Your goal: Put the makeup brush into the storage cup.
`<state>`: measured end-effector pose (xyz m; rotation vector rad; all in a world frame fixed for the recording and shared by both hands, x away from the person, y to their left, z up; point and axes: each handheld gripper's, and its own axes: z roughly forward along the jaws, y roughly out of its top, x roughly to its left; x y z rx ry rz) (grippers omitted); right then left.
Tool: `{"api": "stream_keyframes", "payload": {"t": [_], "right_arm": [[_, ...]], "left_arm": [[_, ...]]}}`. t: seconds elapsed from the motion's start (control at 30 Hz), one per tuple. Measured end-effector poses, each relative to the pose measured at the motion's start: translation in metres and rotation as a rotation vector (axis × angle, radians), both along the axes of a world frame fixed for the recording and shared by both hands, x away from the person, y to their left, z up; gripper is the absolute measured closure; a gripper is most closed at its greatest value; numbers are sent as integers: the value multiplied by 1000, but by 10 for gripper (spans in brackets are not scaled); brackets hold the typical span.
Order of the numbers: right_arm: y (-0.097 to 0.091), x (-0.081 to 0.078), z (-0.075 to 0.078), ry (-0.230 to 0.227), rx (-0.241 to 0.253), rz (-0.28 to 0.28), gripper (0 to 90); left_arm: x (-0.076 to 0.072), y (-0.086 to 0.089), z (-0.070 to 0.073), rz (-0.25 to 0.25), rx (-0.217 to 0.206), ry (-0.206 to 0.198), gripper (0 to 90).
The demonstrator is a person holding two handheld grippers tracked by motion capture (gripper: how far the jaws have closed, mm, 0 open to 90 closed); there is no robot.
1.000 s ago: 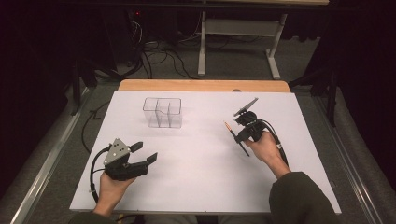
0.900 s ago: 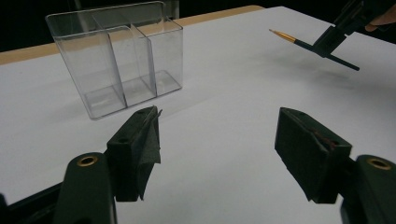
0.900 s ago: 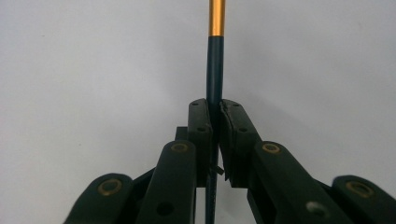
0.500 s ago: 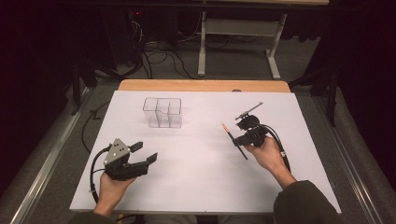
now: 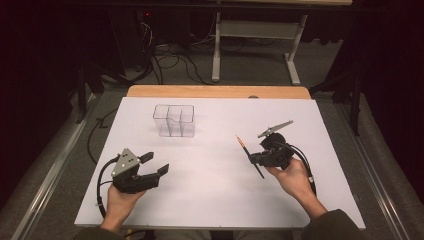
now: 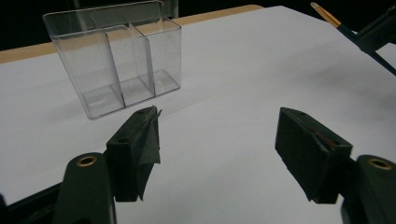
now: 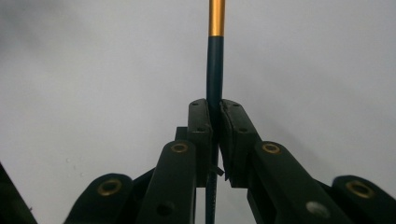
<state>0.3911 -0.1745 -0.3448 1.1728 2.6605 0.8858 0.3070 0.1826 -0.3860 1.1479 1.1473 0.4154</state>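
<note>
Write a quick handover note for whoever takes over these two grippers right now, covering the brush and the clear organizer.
Right gripper: shut on the brush, clamped mid-handle and lifted off the white table; gold ferrule end points away from the hand.
Left gripper: open, holding nothing, low over the table at front left.
Clear organizer: upright at the back left, three compartments, all empty.
Done: brush picked up.
Left: probably carry it over and drop it into a compartment.

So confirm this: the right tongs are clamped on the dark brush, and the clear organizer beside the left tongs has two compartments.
Wrong on one count: the clear organizer has three compartments, as the left gripper view shows. The right tongs are indeed clamped on the dark brush.
</note>
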Motion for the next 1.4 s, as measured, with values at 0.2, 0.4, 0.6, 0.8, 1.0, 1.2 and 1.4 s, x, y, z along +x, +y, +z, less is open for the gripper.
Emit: {"api": "stream_keyframes", "payload": {"t": [0.2,0.4,0.6,0.8,1.0,1.2,1.4], "right_arm": [[-2,-17,2,-31,58,34,850],[-4,-34,2,-77,112,71,850],[-2,-47,-1,-98,148,93,850],[1,-55,-2,-117,184,105,850],[4,-62,-6,-144,207,120,850],[7,-65,-9,-158,216,124,850],[13,-67,-11,-166,224,138,850]], "left_arm": [[0,0,0,-2,-2,10,307],[-1,-1,1,-1,-4,21,306],[-2,-4,2,-14,7,30,306],[-4,-9,2,-25,25,29,306],[-6,-14,2,-44,36,29,304],[-8,-17,3,-62,39,24,305],[-11,-21,7,-83,12,27,305]]}}
